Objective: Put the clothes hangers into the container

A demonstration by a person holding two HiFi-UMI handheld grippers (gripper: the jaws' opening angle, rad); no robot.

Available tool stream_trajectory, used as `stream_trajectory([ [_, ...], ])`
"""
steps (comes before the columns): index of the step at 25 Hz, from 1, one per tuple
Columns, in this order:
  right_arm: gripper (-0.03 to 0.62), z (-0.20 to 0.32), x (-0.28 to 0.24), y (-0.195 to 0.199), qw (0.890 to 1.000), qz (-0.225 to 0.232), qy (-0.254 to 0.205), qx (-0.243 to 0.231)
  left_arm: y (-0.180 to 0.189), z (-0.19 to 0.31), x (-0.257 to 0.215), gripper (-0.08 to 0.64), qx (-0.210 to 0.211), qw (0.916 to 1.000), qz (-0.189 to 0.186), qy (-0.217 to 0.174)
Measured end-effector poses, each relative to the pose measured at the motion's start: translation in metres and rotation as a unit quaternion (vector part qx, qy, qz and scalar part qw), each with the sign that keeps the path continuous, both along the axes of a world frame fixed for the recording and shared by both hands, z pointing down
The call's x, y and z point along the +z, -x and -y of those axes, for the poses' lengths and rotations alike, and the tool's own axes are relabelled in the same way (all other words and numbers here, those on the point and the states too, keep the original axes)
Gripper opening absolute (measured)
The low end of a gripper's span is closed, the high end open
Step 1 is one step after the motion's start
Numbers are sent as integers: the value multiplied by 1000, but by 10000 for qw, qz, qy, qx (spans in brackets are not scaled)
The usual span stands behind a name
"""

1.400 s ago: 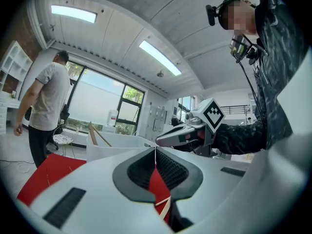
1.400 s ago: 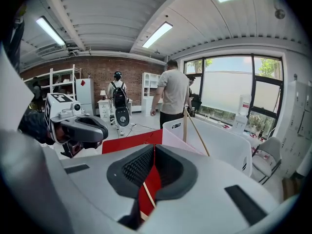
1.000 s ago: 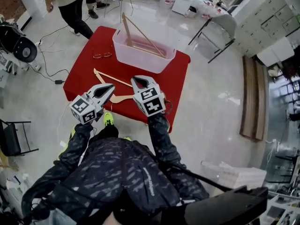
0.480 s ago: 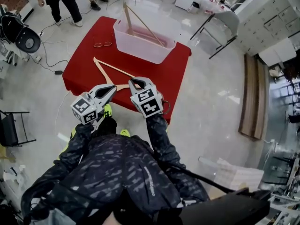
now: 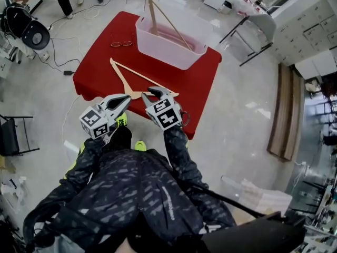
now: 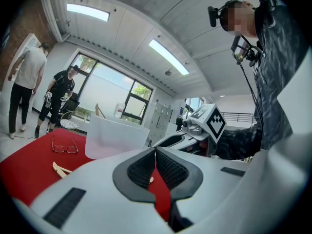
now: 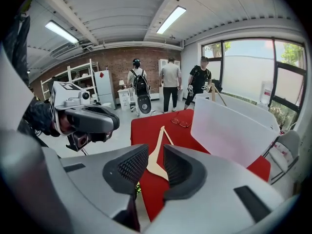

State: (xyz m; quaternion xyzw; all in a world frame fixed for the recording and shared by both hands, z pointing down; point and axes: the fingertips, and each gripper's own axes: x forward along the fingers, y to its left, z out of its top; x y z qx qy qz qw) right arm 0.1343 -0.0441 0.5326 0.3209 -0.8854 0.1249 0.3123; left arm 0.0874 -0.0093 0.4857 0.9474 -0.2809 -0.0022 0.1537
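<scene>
My right gripper [image 7: 155, 147] hangs over the near edge of the red table [image 5: 100, 73], tipped downward, and its fingers have just been parting: they stand a narrow gap apart, with nothing pinched. Through that gap I see the wooden hanger [image 7: 156, 165] lying flat on the cloth below, its broad end toward me and its thin end running off toward the table's far left. My pads do not touch it. My left gripper [image 5: 126, 98] sits just beside the right one, at the same near edge and to the left of the hanger's broad end. It is held level, with its fingers pressed together at the tips and nothing between them; only red cloth shows in the slit below where they meet. The container [image 5: 163, 57], a pale translucent tub, stands at the far edge of the table toward the far right corner, well apart from both my grippers. A second hanger [image 5: 152, 17] is already in it, leaning upright with one end poking above the rim. A pair of glasses [image 5: 121, 44] lies on the cloth near the far left corner, just left of the container. Beyond the table, several people [image 7: 170, 84] stand on the floor.
</scene>
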Motion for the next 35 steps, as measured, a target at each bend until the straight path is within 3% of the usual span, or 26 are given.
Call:
stream_trajectory([
  [20, 173, 56, 96, 77, 9938, -348, 1000, -331, 77, 70, 64, 12, -299, 9976, -48, 619],
  [26, 179, 74, 123, 94, 9911, -458, 1201, -331, 87, 88, 84, 12, -109, 9980, 266, 561],
  [35, 192, 102, 154, 110, 9886, -468, 1421, -192, 95, 117, 111, 12, 19, 9967, 413, 705],
])
